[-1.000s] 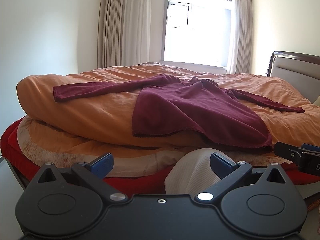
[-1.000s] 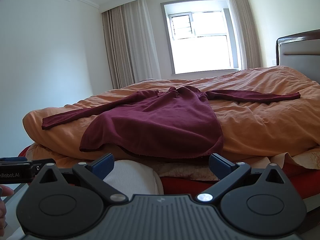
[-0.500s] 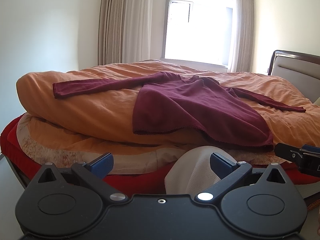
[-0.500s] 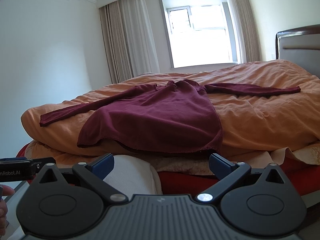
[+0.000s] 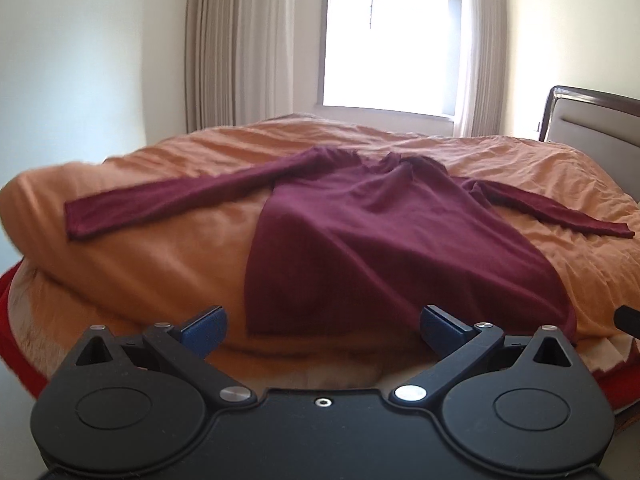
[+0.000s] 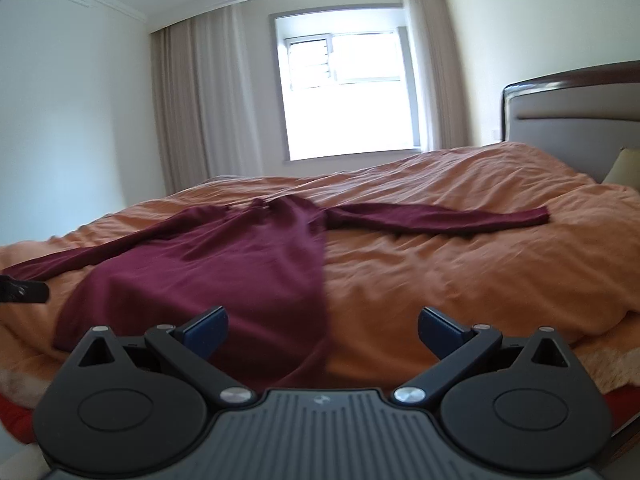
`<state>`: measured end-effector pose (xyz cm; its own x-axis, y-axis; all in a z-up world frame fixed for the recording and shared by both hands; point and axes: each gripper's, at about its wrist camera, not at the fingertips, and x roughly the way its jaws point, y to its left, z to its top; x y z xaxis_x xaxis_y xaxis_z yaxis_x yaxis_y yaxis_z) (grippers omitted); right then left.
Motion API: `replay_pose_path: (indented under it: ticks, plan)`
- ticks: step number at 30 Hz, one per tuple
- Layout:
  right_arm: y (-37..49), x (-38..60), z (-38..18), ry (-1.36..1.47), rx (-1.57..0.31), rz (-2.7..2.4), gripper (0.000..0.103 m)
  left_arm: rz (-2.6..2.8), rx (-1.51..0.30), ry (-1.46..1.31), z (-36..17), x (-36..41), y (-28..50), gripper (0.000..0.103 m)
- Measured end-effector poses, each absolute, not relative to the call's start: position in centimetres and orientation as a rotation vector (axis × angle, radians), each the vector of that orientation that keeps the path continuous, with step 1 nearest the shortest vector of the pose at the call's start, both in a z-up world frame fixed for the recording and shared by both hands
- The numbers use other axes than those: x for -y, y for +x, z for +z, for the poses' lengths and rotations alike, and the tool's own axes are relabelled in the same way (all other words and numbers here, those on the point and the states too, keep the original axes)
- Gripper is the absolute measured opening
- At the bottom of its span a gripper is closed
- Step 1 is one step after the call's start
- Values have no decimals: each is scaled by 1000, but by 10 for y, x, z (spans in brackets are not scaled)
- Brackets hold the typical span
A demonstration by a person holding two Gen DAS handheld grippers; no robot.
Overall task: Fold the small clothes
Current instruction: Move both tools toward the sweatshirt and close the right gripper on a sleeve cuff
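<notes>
A dark red long-sleeved garment [image 5: 384,236] lies spread flat on the orange duvet [image 5: 152,264], both sleeves stretched out sideways, hem toward me over the bed's near edge. It also shows in the right wrist view [image 6: 224,268]. My left gripper [image 5: 322,330] is open and empty, just short of the hem. My right gripper [image 6: 322,330] is open and empty, over the hem's right corner. The right sleeve [image 6: 440,220] reaches toward the headboard.
The bed has a padded headboard [image 6: 572,136] at the right and a red sheet edge [image 5: 16,360] below the duvet. A window [image 6: 348,96] with curtains is behind the bed. The other gripper's tip shows at the left edge of the right wrist view [image 6: 24,290].
Both grippers have risen and moved forward toward the bed. The garment now fills more of each view, seen from above. The white-clad knee has dropped out of sight. Jaws stayed open.
</notes>
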<state>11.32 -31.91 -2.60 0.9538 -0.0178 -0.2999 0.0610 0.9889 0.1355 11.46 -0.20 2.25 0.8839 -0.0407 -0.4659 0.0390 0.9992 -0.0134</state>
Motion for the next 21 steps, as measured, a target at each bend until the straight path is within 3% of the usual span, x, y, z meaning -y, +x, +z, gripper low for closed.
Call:
replay_pose_path:
  ticks: [9, 21]
  plan:
    - [149, 392, -49, 243, -269, -194, 103, -99, -481, -1, 41, 55, 217, 102]
    - [262, 477, -39, 368, -340, -148, 103, -174, -460, 9, 18, 112, 342, 102]
